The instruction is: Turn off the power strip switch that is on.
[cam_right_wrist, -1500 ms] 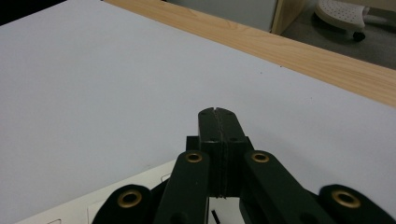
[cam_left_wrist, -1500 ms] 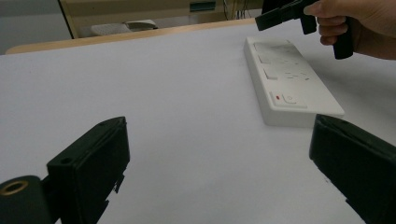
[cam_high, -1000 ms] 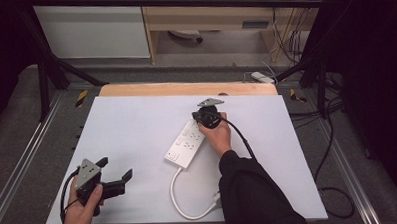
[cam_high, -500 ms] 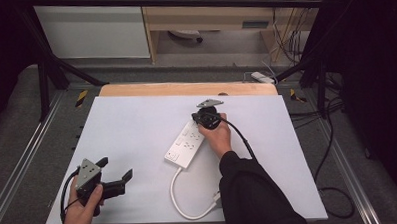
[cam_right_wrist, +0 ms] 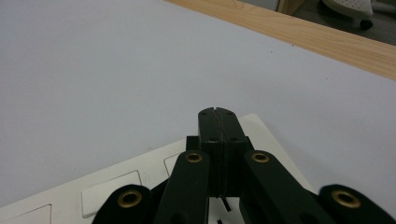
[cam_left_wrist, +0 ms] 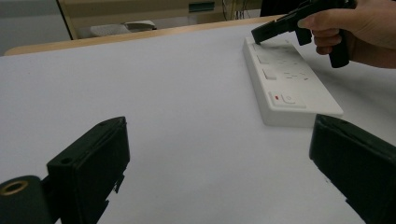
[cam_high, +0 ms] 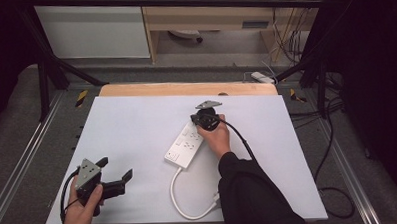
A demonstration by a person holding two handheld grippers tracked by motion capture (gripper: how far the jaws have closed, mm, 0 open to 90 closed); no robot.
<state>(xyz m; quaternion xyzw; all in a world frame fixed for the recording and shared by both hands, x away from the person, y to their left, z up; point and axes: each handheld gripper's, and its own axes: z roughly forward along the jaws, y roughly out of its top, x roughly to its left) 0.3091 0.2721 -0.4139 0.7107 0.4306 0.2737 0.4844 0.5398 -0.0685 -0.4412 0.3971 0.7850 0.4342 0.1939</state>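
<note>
A white power strip lies near the middle of the white table, its white cord looping toward the near edge. My right gripper is shut with nothing between its jaws, tips resting on the far end of the power strip; in its own view the right gripper shows pressed-together jaws. My left gripper is open at the near left of the table. From the left gripper the power strip lies ahead to the right, with the right gripper touching its far end.
A wooden strip borders the table's far edge. A black cable trails from the right gripper across the table. Metal frame rails run along both sides, and cables lie on the floor to the right.
</note>
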